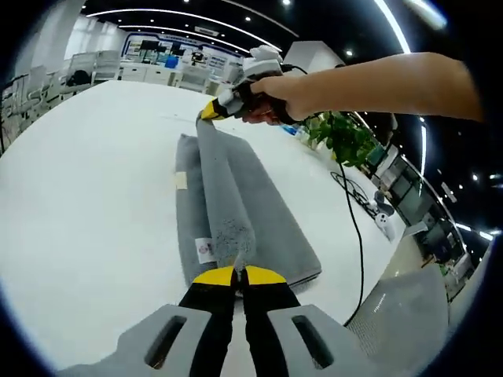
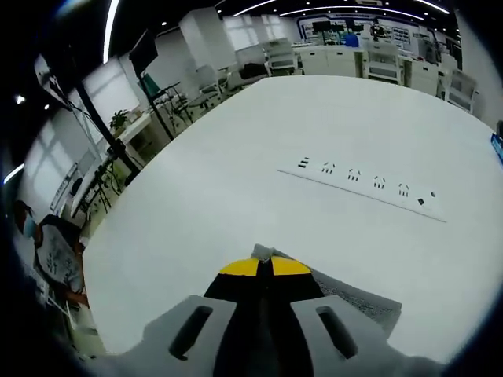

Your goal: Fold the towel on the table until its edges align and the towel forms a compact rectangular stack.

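A grey towel [image 1: 267, 212] lies lengthwise on the white table [image 1: 94, 196], folded into a long strip. A raised band of it [image 1: 220, 188] stretches taut between both grippers. My left gripper [image 1: 238, 275] is shut on the near corner of the towel, by a small white label [image 1: 204, 250]. At the far end the right gripper [image 1: 211, 110], held by a person's hand [image 1: 275, 98], is shut on the other corner. In the right gripper view, my right gripper [image 2: 263, 267] has its yellow-tipped jaws closed, with grey towel [image 2: 354, 302] showing beneath them.
A black cable [image 1: 357, 236] runs along the table's right edge near a green plant [image 1: 342, 137]. A white power strip [image 2: 361, 188] lies flat on the table [image 2: 196, 196]. Office desks and chairs stand beyond the table. A person [image 2: 55, 259] stands at the left.
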`<action>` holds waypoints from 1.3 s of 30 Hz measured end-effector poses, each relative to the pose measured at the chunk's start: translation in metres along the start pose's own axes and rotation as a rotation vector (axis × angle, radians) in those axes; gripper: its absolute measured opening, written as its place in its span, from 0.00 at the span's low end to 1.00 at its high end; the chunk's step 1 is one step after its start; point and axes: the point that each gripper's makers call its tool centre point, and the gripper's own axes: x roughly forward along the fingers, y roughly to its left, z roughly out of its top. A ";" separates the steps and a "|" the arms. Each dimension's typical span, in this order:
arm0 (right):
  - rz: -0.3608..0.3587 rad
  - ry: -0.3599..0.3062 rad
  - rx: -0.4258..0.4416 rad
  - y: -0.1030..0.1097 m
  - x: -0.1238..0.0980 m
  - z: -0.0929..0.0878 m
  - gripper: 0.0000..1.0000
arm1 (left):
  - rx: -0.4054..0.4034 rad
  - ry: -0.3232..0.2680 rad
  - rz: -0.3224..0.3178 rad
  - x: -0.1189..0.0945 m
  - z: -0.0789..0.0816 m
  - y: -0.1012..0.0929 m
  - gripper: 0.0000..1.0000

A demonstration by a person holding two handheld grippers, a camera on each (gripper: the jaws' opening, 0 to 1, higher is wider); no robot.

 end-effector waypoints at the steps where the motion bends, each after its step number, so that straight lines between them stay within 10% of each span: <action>1: 0.000 0.000 -0.006 0.001 0.002 -0.001 0.00 | -0.001 -0.001 -0.001 0.001 -0.001 0.001 0.03; 17: -0.009 -0.005 -0.145 0.003 0.020 -0.005 0.02 | -0.042 0.048 -0.017 0.003 -0.011 0.010 0.11; 26: -0.011 -0.120 -0.175 0.005 0.013 0.017 0.17 | 0.019 0.005 0.030 -0.005 0.001 0.019 0.18; 39: -0.011 -0.112 -0.195 0.002 -0.005 0.020 0.18 | 0.035 -0.036 0.016 -0.004 0.017 0.017 0.17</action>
